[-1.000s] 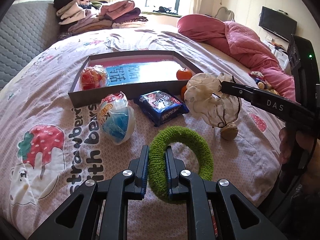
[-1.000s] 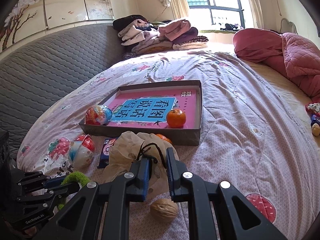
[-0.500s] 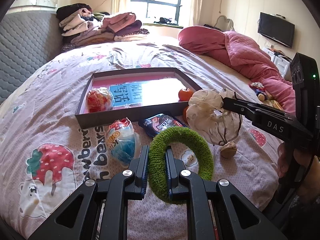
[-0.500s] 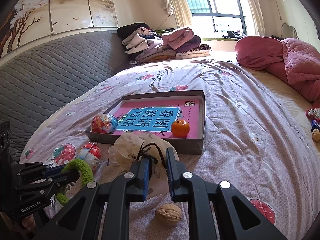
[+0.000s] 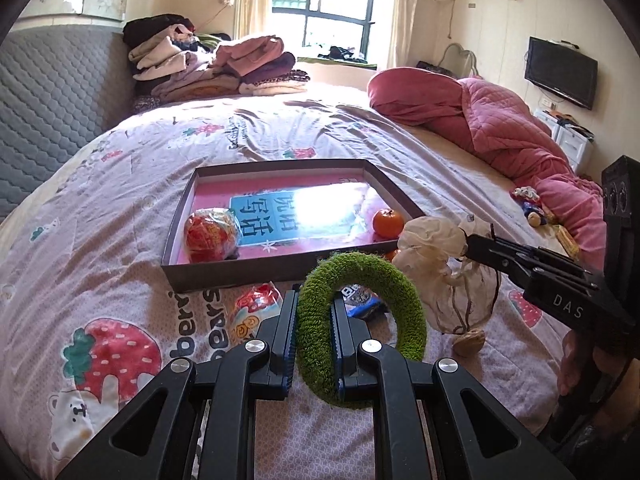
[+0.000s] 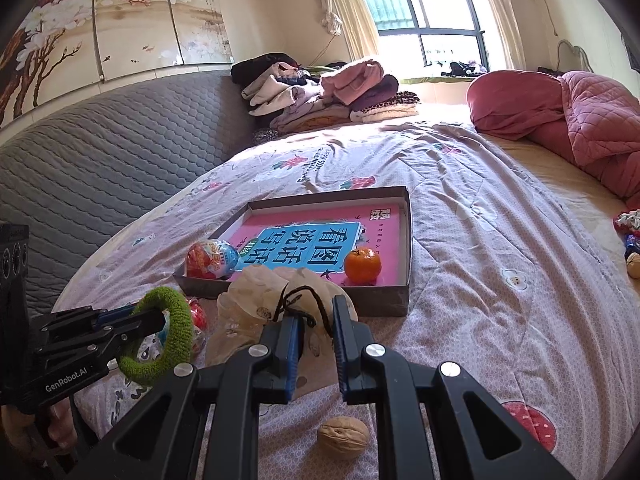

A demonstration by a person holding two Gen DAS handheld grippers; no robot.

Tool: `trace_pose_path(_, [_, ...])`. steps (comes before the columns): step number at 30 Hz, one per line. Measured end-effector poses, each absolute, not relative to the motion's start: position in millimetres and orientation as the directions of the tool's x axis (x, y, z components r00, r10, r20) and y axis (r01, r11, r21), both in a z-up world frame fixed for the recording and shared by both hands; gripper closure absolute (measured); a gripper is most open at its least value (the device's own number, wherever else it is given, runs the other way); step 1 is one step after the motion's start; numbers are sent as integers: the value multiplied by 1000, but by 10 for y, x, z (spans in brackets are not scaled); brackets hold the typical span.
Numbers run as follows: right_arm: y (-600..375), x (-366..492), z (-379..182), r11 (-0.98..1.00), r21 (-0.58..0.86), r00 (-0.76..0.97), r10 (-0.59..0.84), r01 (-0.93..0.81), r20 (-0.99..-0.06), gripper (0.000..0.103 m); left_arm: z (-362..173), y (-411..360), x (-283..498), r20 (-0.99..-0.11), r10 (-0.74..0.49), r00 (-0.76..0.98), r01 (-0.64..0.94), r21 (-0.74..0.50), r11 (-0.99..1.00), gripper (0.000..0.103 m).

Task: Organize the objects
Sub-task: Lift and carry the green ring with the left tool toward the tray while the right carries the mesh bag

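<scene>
- While the left gripper [image 5: 314, 344] is clamped on the band of a green fuzzy ring [image 5: 360, 320], the ring hangs above the bed [image 5: 100, 240], short of the near wall of the box lid [image 5: 280, 268].
- The right gripper [image 6: 316, 344] is pinched on the dark drawstring of a cream mesh pouch [image 6: 272, 292], which hangs just off the lid's near right corner.
- Inside the lid lie a pink book [image 6: 312, 240], a foil-wrapped toy egg [image 5: 212, 234] at the near left corner and a tangerine [image 6: 362, 266] at the near right corner.
- On the bed before the lid lie a second toy egg [image 5: 256, 304], a blue snack packet [image 5: 362, 300] seen through the ring, and a walnut [image 6: 343, 437] under the pouch.
- Folded clothes [image 5: 208, 64] are piled at the bed's far edge; a pink quilt [image 5: 500, 128] lies along its right edge.
</scene>
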State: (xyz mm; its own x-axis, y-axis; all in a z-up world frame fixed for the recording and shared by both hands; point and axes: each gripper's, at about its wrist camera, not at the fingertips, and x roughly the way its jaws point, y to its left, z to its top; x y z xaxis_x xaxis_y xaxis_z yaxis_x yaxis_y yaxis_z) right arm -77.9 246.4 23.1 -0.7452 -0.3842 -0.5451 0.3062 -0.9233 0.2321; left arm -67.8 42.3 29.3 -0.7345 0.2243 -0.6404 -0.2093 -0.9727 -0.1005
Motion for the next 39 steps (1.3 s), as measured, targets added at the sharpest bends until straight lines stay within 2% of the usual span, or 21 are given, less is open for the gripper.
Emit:
trace_pose_path(33, [2402, -945, 327, -936, 204, -768, -352, 286, -536, 87, 548, 243, -1262, -611, 207, -764, -188, -97, -977, 88])
trace_pose_path(39, [2350, -1019, 457, -939, 179, -787, -344, 293, -512, 87, 571, 239, -1324, -607, 204, -768, -188, -91, -978, 88])
